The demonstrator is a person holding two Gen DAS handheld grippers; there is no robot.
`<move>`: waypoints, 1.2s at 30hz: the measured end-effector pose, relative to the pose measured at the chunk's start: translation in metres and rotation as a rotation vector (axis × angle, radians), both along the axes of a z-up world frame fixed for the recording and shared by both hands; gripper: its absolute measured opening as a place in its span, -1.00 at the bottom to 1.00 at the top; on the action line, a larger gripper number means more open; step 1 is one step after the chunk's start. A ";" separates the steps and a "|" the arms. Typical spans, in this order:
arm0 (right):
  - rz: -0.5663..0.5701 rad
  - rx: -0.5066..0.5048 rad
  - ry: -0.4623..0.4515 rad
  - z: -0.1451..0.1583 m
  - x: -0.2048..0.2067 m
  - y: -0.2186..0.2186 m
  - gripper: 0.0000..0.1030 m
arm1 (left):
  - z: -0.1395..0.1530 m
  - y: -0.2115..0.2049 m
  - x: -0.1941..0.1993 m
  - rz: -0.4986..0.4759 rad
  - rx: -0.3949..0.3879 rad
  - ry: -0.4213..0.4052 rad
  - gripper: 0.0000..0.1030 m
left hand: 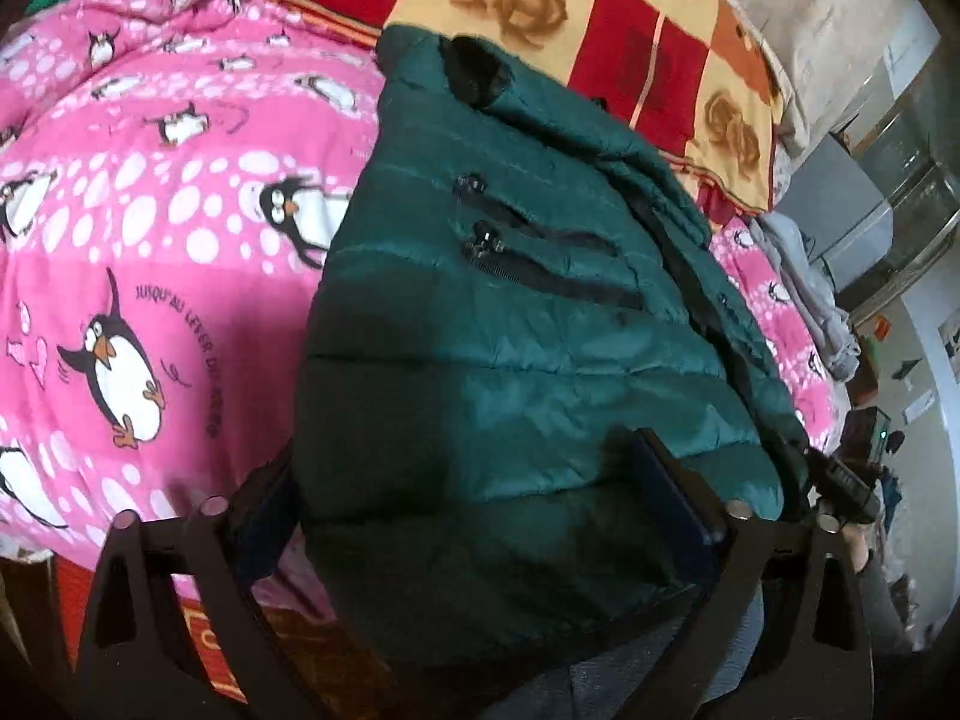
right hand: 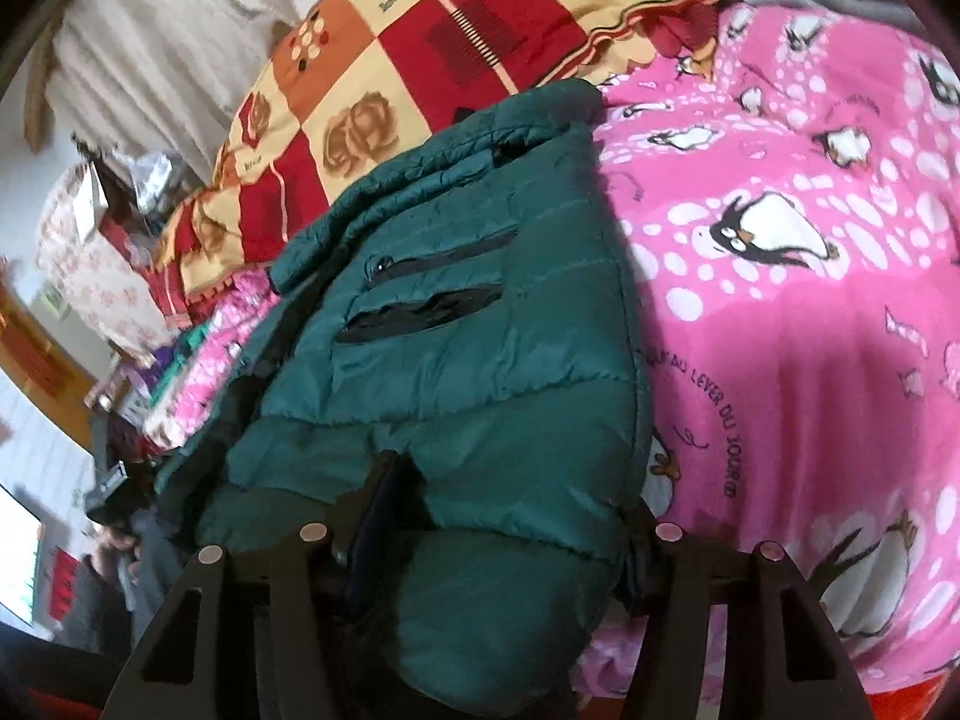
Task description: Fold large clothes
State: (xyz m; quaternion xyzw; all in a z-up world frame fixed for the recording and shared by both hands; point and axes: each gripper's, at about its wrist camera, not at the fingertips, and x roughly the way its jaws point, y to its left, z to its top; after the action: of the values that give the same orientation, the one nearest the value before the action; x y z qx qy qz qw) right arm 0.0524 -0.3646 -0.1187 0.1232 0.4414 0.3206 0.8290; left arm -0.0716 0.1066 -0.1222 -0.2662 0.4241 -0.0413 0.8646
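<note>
Slippage is looking like the main hazard in the left wrist view: the left tongs (left hand: 480, 516) are standing wide, their jaws straddling the near hem of the green puffer jacket (left hand: 510, 312), which is lying on the pink penguin blanket (left hand: 150, 210) of the bed. One blue pad (left hand: 672, 486) is pressing into the quilting on the jacket's right side, while the other finger is sitting at the jacket's left edge, half hidden under the fabric, so I am judging the tongs spread around the bulk rather than pinching it. Slick, air-filled shell like this is likely to be squirting out of a closing grip, leaving only the top layer caught. The two zip pockets (left hand: 540, 246) are gaping open beyond the tongs toward the collar, and a fingertip could be snagging there if pushed forward. In the right wrist view, the right tongs (right hand: 498, 516) are likewise spread across the jacket's near hem (right hand: 480, 360), one pad (right hand: 384, 498) digging into the padding left of the hem's middle and the other finger tucked at the jacket's right edge beside the blanket (right hand: 780, 300). If the two hands are lifting unevenly, the folded stack may be sliding apart, and the loose blanket under the jacket may be getting pinched along with it. Behind the jacket, the red and yellow patchwork quilt (right hand: 450, 48) is crowding the collar end, limiting room for the fold.
</note>
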 end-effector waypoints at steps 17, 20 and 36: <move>-0.029 -0.075 -0.018 0.003 -0.002 0.004 0.11 | -0.030 0.027 -0.005 -0.015 -0.229 0.028 0.45; -0.029 -0.078 -0.018 0.003 -0.002 0.005 0.11 | -0.025 0.022 -0.003 -0.047 -0.246 0.013 0.53; -0.013 -0.114 -0.184 0.021 -0.020 0.010 -0.05 | -0.005 0.011 0.010 0.063 -0.073 -0.072 -0.17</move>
State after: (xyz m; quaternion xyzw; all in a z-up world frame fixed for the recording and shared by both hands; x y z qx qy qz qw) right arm 0.0321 -0.3543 -0.0981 0.0489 0.3801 0.2997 0.8737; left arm -0.0618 0.1171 -0.1276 -0.3094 0.3823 -0.0389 0.8698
